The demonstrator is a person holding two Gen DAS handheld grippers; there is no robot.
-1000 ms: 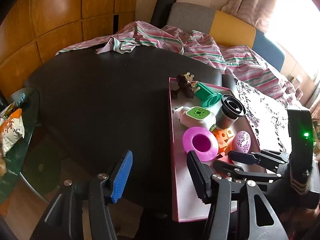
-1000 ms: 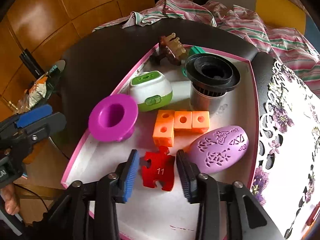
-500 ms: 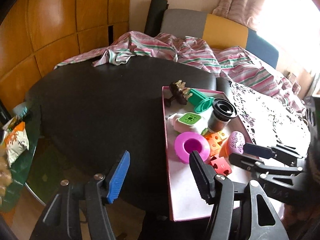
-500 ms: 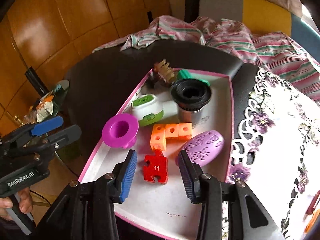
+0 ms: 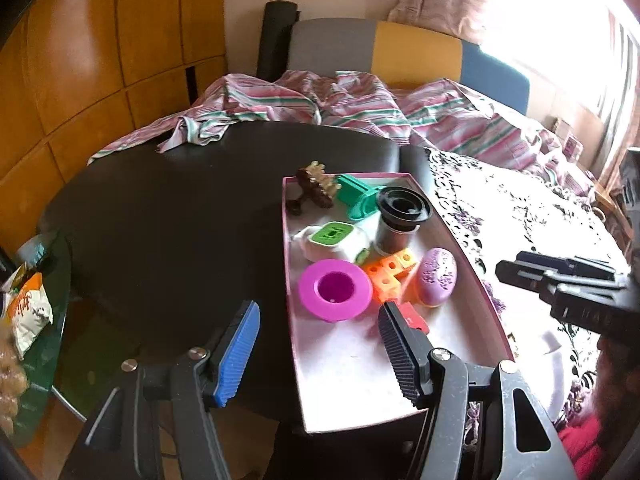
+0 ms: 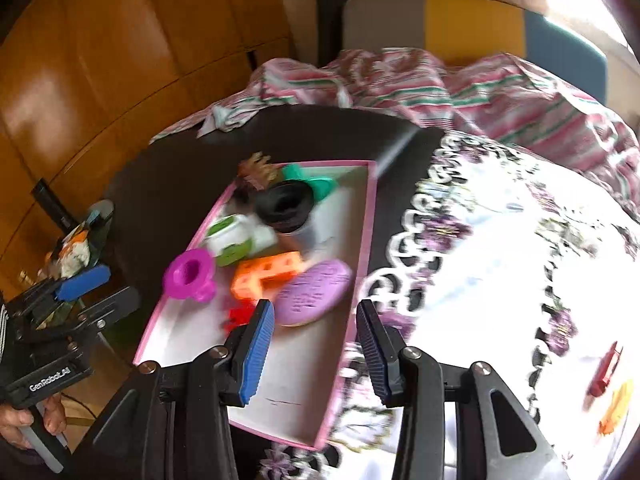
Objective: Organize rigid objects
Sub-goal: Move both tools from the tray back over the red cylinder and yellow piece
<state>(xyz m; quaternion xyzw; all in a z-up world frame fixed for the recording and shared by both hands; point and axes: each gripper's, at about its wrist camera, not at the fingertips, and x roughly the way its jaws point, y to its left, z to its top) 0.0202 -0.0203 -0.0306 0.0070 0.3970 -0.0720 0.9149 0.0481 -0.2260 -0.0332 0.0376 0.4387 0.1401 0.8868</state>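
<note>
1. The right gripper [image 6: 314, 354] has its fingers a little apart and holds nothing. It has lifted up and back from the red puzzle piece [image 6: 239, 315].
2. The left gripper [image 5: 316, 354] has its fingers wider now, after opening a bit more, and they are empty too.
3. The puzzle piece still lies in the pink tray [image 5: 478, 280], at its near end, beside the purple egg [image 5: 436, 277].
4. So nothing was picked. I think the sorting is still waiting to start.
5. The tray sits on the dark worktop [image 5: 168, 216].
</note>
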